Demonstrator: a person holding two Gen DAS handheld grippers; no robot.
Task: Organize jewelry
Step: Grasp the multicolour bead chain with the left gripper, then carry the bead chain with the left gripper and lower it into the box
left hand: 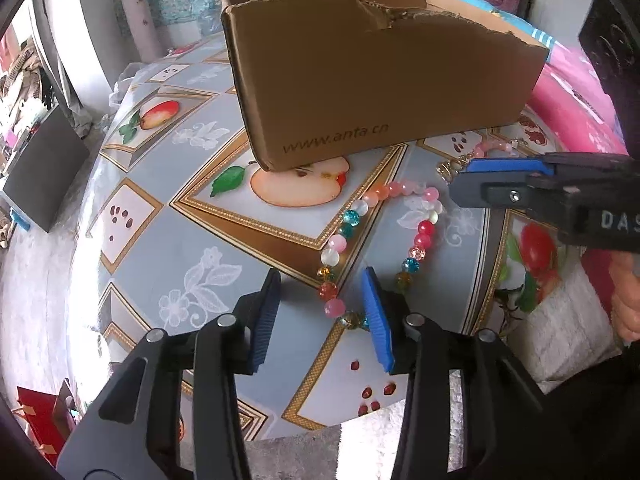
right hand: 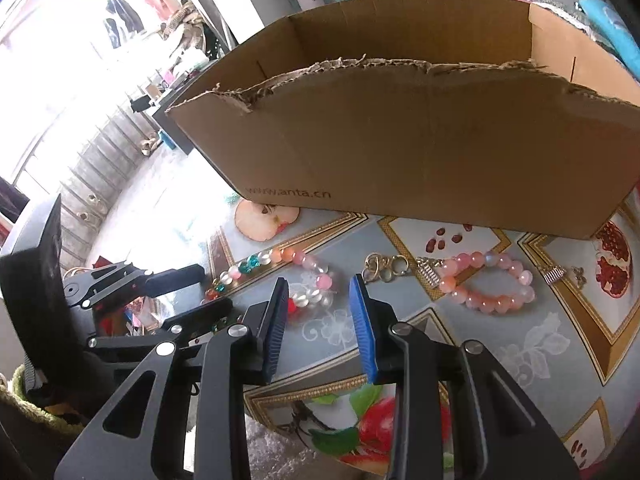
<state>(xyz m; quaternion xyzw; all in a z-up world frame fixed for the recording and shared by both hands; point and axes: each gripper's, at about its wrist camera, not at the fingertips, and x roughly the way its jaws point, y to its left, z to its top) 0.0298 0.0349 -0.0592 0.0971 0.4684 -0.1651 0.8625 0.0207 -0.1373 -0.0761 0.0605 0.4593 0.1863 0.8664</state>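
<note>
A multicoloured bead bracelet (left hand: pixel 376 240) lies on the round table, just in front of my open left gripper (left hand: pixel 322 280); its near end touches the right blue pad. It also shows in the right wrist view (right hand: pixel 272 272). A pink bead bracelet (right hand: pixel 488 284) with a gold chain clasp (right hand: pixel 384 266) lies right of it, ahead of my open, empty right gripper (right hand: pixel 318 284). The right gripper shows side-on in the left wrist view (left hand: pixel 460 184). An open cardboard box (left hand: pixel 372 76) stands behind the jewelry; it also fills the right wrist view (right hand: pixel 420 148).
The table (left hand: pixel 168 208) has a fruit-patterned cloth and a curved near edge. A small silver charm (right hand: pixel 560 274) lies right of the pink bracelet. Pink bedding (left hand: pixel 572 96) lies behind the box at right. A dark monitor (left hand: pixel 44 168) stands at left.
</note>
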